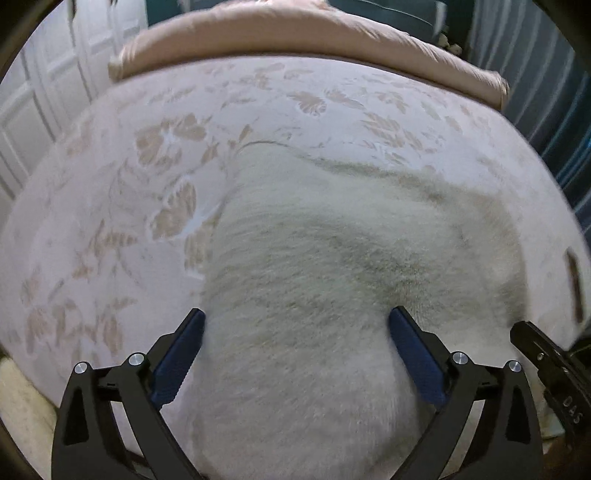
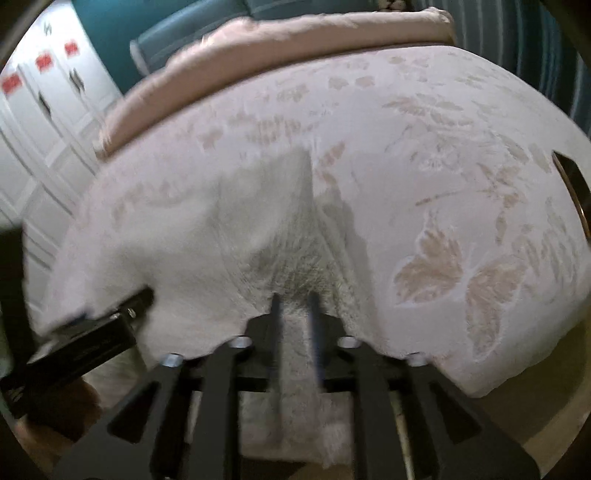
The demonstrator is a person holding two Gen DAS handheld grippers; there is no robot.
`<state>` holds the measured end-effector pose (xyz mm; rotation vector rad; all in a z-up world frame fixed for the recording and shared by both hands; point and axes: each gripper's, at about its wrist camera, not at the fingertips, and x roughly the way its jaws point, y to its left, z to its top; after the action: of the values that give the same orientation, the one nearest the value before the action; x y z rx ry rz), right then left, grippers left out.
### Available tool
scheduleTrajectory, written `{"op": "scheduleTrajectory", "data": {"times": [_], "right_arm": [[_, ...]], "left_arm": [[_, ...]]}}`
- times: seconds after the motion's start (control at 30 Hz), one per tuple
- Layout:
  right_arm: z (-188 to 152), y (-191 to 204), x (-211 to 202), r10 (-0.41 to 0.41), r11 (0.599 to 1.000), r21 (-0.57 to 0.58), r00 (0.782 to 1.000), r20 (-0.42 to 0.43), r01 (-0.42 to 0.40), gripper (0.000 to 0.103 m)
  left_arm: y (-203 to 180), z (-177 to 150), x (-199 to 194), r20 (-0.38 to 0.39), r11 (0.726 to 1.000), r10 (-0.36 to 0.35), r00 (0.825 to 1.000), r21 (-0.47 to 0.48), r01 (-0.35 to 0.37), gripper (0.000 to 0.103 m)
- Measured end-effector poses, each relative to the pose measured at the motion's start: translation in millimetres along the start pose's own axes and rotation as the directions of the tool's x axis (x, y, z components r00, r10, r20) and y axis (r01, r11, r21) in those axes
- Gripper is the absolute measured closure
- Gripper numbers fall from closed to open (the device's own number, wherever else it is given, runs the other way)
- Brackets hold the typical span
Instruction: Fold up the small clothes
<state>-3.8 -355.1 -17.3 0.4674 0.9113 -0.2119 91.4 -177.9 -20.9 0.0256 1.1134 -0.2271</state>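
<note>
A white fuzzy garment (image 1: pixel 332 240) lies crumpled on a pale floral cover (image 1: pixel 110 184). My left gripper (image 1: pixel 297 321) hangs over its near part, open wide, and its blue pads (image 1: pixel 184 350) touch no cloth. In the right wrist view the same garment (image 2: pixel 251 229) has a raised fold running away from me. My right gripper (image 2: pixel 294 301) stands at its near edge with the jaws a narrow gap apart. Fuzzy cloth shows between and below the fingers, and the blurred pads do not appear to press on it. Each gripper's black body also shows at the edge of the other's view.
A pinkish folded blanket (image 1: pixel 295 33) lies along the cover's far edge (image 2: pixel 258 48). White panelled doors (image 2: pixel 44 110) stand to the left, with teal furniture (image 2: pixel 184 29) behind. The cover (image 2: pixel 443 166) drops off at the near and right sides.
</note>
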Motion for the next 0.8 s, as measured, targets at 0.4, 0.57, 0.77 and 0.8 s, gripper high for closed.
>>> {"op": "scheduleTrajectory", "data": {"times": [0.4,0.57,0.77,0.8], "right_arm": [[-17,-15,41,0.122,0.989,0.104,0.978,-0.166,-0.106,0.017],[-17,-15,51,0.148,0.984,0.121,0.975,-0.168,-0.129,0.015],[-13,-17,62,0.165,0.982,0.124,0.972,-0.168,-0.145,0.013],[-12,-16,63,0.166,0.981,0.124,0.972,-0.168,-0.146,0.012]], "left_arm": [[32,-31,-7,-0.087,0.988,-0.121,0.989,-0.106,0.112,0.005],[25,-25,7,-0.106,0.983,-0.156,0.982,-0.114,0.143,0.005],[14,-18,24,-0.103,0.981,-0.174,0.979,-0.106,0.163,0.005],[12,-17,27,-0.103,0.98,-0.179,0.978,-0.107,0.168,0.005]]}}
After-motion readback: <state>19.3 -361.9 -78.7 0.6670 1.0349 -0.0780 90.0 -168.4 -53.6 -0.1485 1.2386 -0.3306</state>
